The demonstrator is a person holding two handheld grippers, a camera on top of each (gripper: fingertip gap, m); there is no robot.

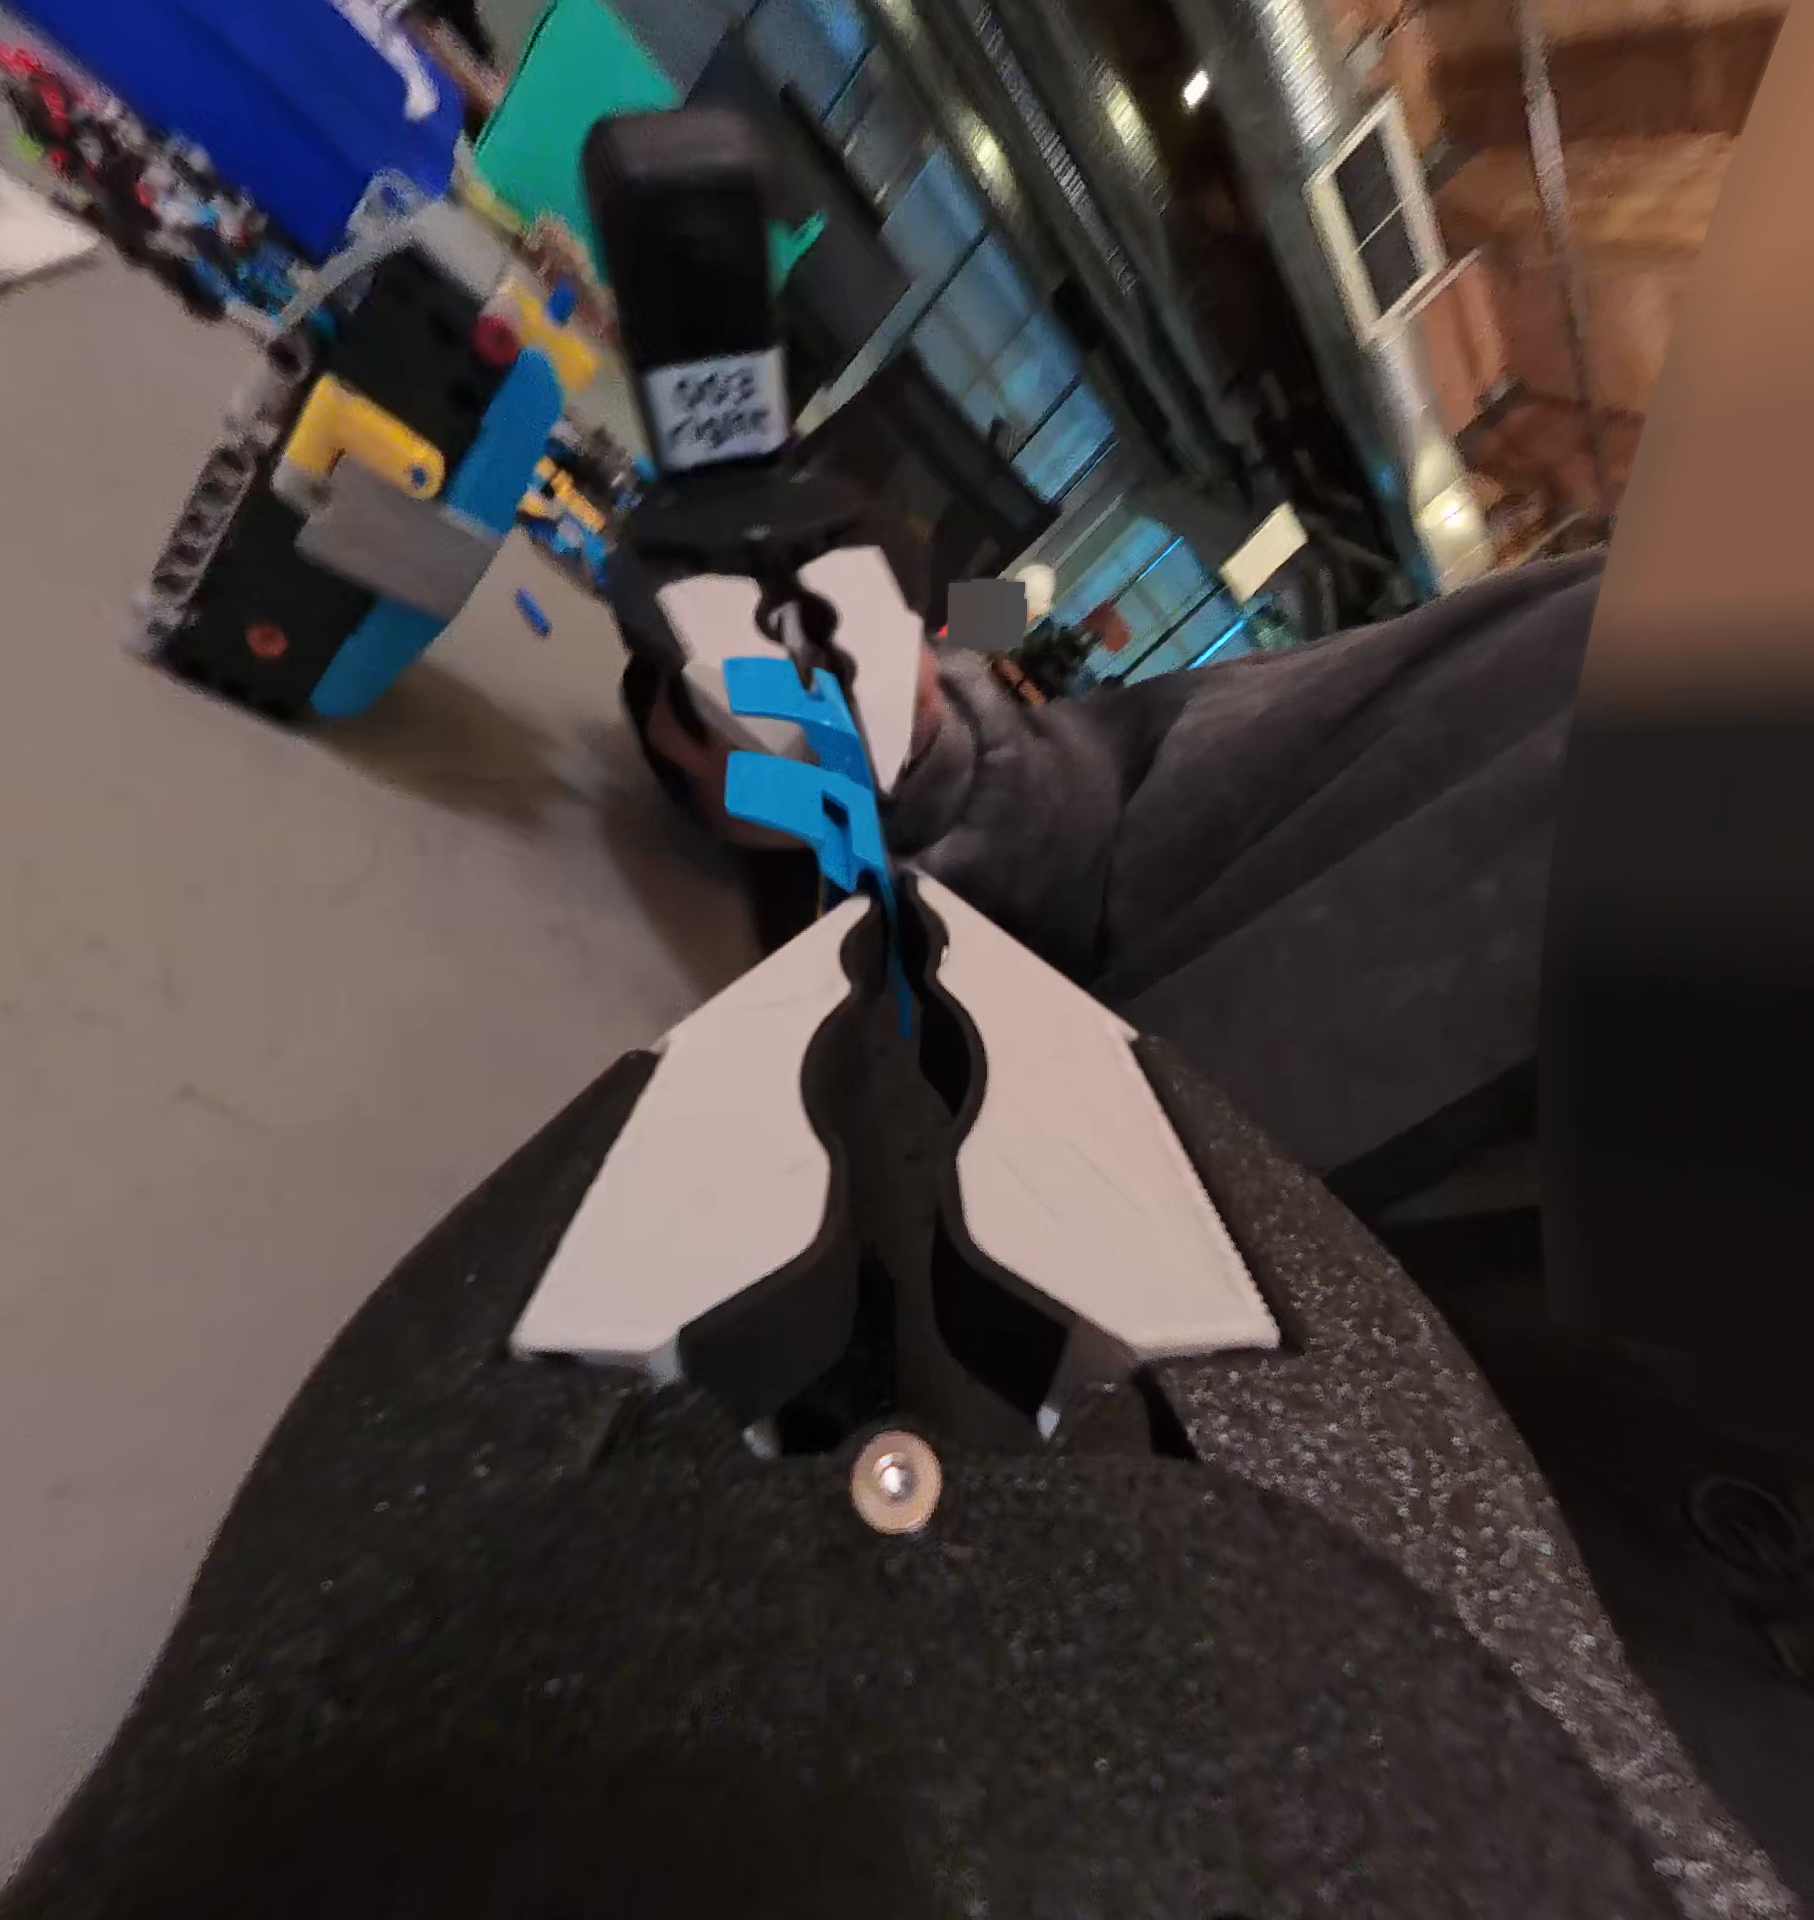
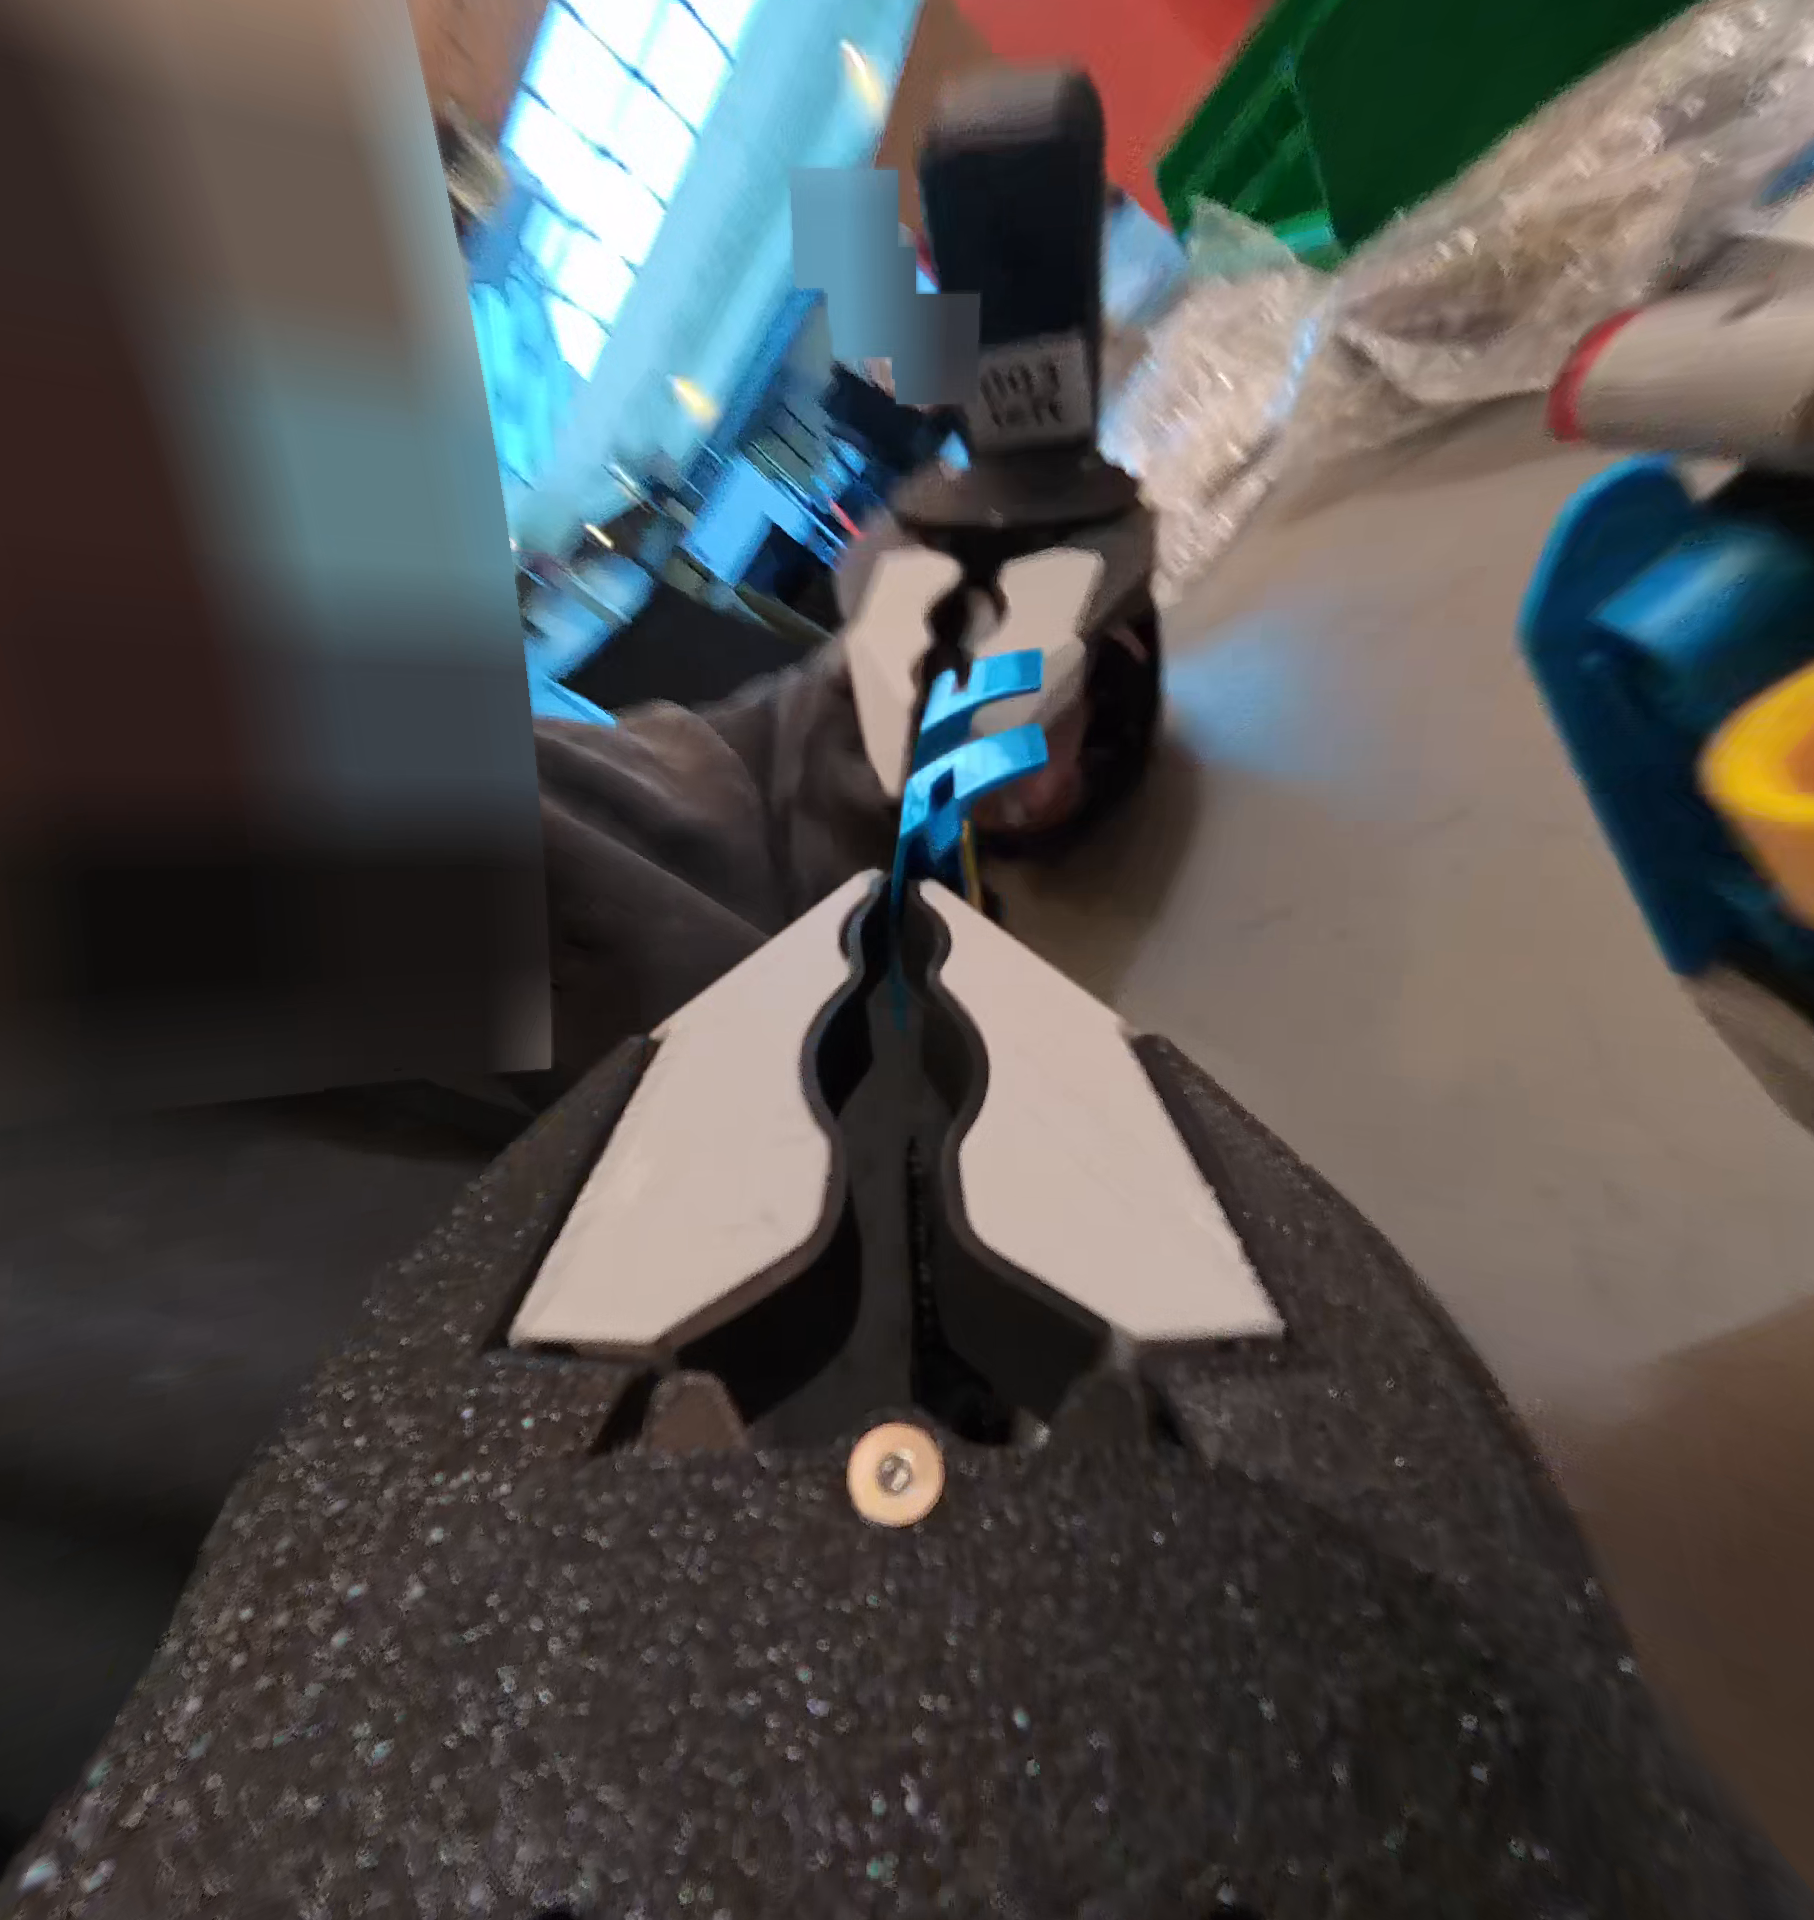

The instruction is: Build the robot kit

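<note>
A thin blue plastic part with two side tabs (image 1: pixel 809 769) is held in the air between both grippers, above a grey table (image 1: pixel 207 935). My left gripper (image 1: pixel 890 906) is shut on the near end of this part. The right gripper (image 1: pixel 815 634) faces it from the far side and pinches the other end. In the right wrist view my right gripper (image 2: pixel 898 894) is shut on the same blue part (image 2: pixel 970 769), and the left gripper (image 2: pixel 970 613) grips its far end. Both views are blurred.
A black block with yellow, blue and grey pieces (image 1: pixel 363 499) stands on the table at the left. A blue and yellow object (image 2: pixel 1713 779) is close on the right. Clear plastic bags (image 2: pixel 1402 260) and a green crate (image 2: pixel 1402 104) lie behind. A dark sleeve (image 1: pixel 1246 810) crosses the right.
</note>
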